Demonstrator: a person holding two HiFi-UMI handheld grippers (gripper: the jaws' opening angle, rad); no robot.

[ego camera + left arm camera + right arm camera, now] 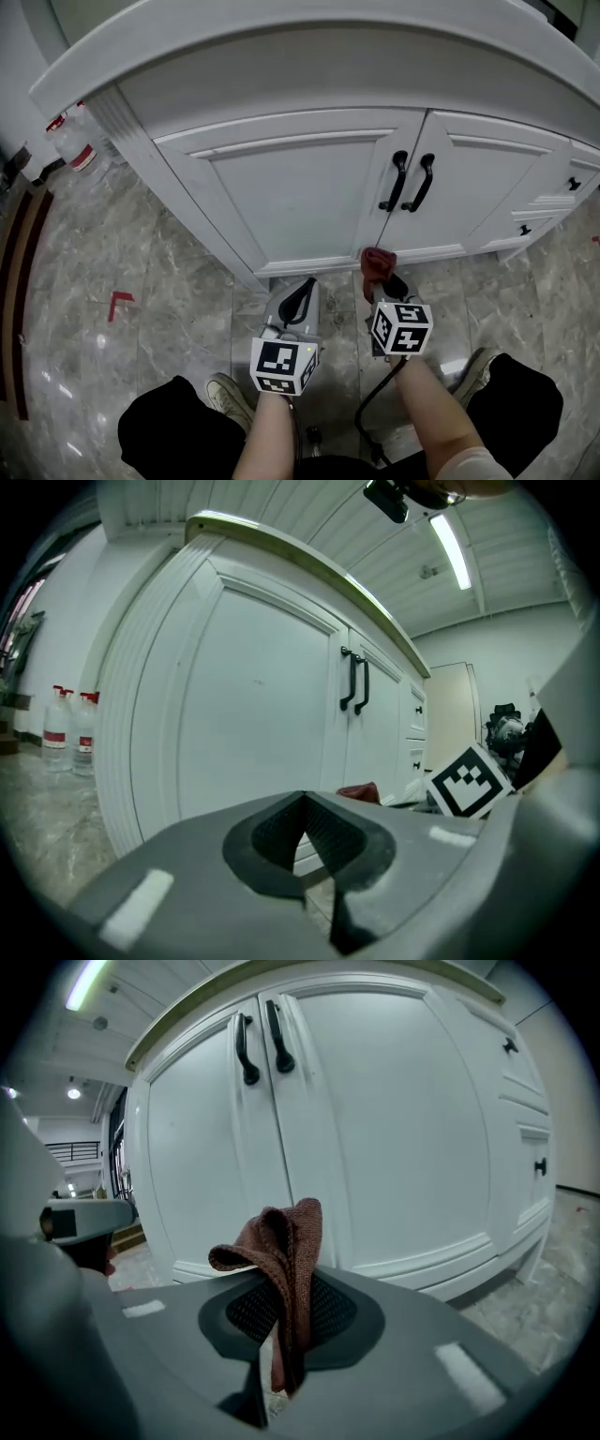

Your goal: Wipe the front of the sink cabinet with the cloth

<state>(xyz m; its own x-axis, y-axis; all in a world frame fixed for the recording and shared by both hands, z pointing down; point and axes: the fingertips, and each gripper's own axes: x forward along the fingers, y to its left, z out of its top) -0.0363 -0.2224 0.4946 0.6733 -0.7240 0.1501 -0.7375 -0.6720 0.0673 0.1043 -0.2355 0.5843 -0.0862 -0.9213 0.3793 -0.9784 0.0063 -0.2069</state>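
Observation:
The white sink cabinet curves across the head view, with two doors and a pair of black handles. My right gripper is shut on a reddish-brown cloth, held low just in front of the cabinet's base moulding below the handles. In the right gripper view the cloth stands bunched up from between the jaws of the right gripper, with the doors right behind it. My left gripper sits beside it to the left, jaws shut with nothing in them, and faces the left door.
Small drawers with black knobs flank the doors on the right. Clear bottles with red caps stand on the marble floor by the cabinet's left corner. A red tape mark lies on the floor. The person's knees and shoes are below.

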